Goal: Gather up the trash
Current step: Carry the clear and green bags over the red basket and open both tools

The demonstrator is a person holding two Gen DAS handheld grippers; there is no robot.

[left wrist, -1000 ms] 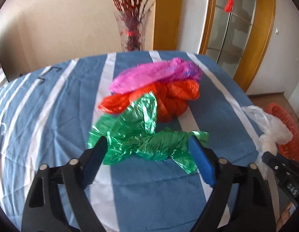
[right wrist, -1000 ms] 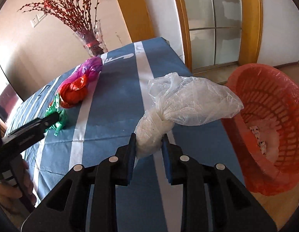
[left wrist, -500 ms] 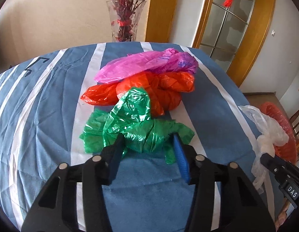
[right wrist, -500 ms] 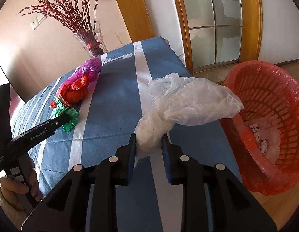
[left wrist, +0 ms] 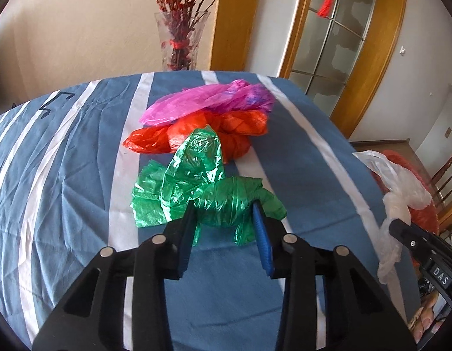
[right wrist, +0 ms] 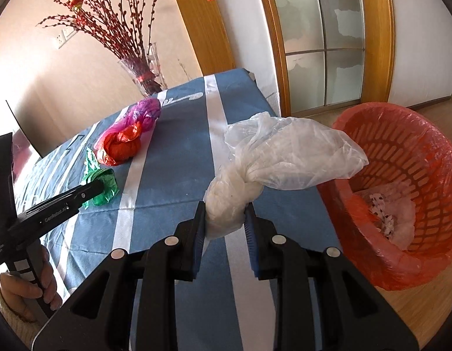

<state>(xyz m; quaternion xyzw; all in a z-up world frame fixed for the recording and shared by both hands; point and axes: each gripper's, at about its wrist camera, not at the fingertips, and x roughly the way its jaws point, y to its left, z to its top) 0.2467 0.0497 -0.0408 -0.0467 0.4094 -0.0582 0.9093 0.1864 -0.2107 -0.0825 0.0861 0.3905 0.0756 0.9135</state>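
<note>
A crumpled green plastic bag (left wrist: 196, 175) lies on the blue striped tablecloth (left wrist: 65, 161). My left gripper (left wrist: 224, 213) is closing on its twisted end, and both blue pads touch the plastic. Just behind it lie an orange-red bag (left wrist: 226, 128) and a pink bag (left wrist: 208, 99). My right gripper (right wrist: 226, 213) is shut on the knotted neck of a white plastic bag (right wrist: 284, 152), held above the table's right edge. Beside it, lower down, stands a red mesh basket (right wrist: 401, 134) with a liner and some scraps inside. In the right wrist view the left gripper (right wrist: 97, 188) sits against the green bag (right wrist: 104, 180).
A glass vase (left wrist: 180, 44) of red branches stands at the table's far edge. A wood-framed glass door (right wrist: 322, 38) is behind the basket. A wooden chair (left wrist: 448, 172) shows at the far right. A hand (right wrist: 24, 289) holds the left gripper's handle.
The left gripper moved forward over the green bag and its jaws narrowed from wide open onto the twisted end. The right gripper and white bag stayed in place.
</note>
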